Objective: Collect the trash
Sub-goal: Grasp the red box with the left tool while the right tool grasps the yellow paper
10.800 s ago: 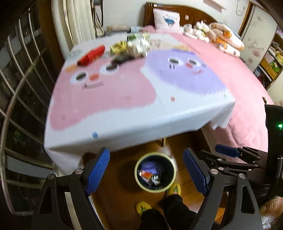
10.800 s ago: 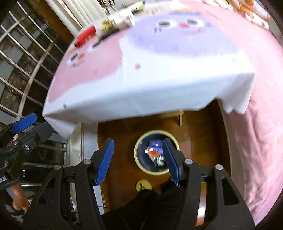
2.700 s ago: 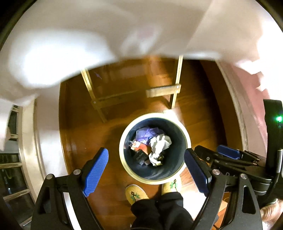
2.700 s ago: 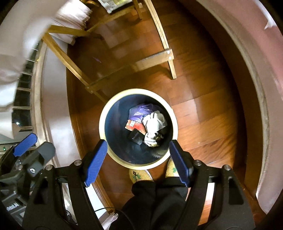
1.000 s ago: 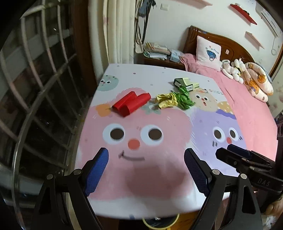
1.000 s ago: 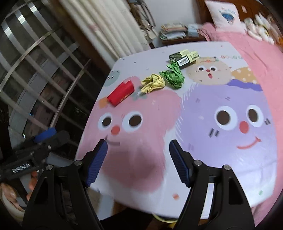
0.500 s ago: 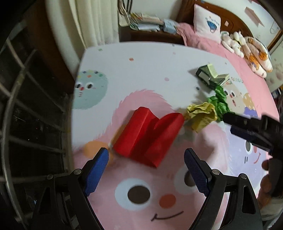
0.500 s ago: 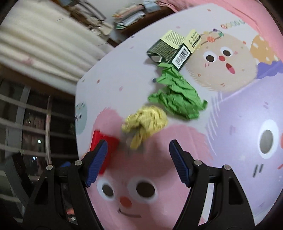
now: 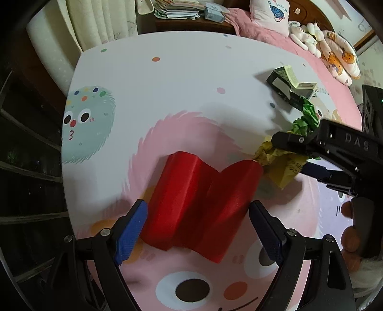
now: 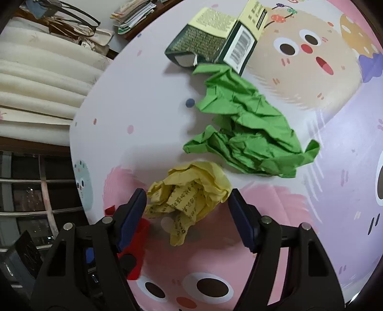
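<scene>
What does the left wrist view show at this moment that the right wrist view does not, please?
Only the left wrist view shows the left tongs open around the whole red folded piece, plus the bed pillow.

Only the right wrist view shows the barcode on the dark green box and the green crumpled paper in full.

Both show the right tongs, jaws closing, with the yellow crumpled paper between them, on the cartoon tablecloth.

A table covered with a cartoon-face cloth (image 9: pixel 182 79) carries four pieces of trash. A folded red carton (image 9: pixel 201 203) lies between the left jaws, a crumpled yellow paper (image 10: pixel 191 193) between the right jaws. Beyond the right jaws lie a crumpled green paper (image 10: pixel 249 126) and, farther off, a dark green box (image 10: pixel 215 40).
</scene>
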`<state>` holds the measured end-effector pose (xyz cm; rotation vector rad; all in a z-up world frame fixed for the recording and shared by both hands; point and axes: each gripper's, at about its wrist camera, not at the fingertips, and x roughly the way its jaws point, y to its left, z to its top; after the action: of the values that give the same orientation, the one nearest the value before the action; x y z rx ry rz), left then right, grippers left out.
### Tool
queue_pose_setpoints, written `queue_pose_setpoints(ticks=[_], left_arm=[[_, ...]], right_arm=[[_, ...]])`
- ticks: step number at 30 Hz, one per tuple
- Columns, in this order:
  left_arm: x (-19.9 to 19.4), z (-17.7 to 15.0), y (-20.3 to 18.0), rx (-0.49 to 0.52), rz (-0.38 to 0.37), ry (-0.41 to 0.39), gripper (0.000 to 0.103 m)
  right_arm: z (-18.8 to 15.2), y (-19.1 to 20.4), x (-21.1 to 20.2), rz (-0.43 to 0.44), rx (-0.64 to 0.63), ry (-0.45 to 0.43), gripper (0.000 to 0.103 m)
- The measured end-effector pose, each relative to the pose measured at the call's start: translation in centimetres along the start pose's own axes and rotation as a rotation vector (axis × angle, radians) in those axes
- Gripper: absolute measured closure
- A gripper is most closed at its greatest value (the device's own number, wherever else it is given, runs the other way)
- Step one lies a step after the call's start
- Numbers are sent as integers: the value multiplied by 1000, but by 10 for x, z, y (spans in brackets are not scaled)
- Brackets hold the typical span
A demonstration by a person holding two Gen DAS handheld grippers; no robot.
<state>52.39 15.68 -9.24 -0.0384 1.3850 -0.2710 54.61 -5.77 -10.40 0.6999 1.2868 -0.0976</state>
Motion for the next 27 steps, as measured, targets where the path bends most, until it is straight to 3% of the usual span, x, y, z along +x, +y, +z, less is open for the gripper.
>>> queue_pose_setpoints(ticks=[5,8,11,13,14,19,27], left_arm=[[6,5,2,-2,-36,29,17],[9,5,3,-15,-63,46,28],[11,3,1,-23,-117,54,49],[10,1,-3,-23,-145,47,69],[10,-1,-7,-17,-142,43,73],[3,-14,-13,-16,-120,15,79],[-33,-60,-23,-78,-120,-39,79]], right_arm=[[-4,3,3,50,-11,10,62],[-8,5,-1,67,-42,-1,73],[-13,8,-4,81,-75,-10,80],[-17,9,-6,97,-94,-11,83],[-19,8,-8,103,-100,-10,83],[-35,-3,-25,134,-133,-18,84],[-81,-33,-78,171,-245,-58,84]])
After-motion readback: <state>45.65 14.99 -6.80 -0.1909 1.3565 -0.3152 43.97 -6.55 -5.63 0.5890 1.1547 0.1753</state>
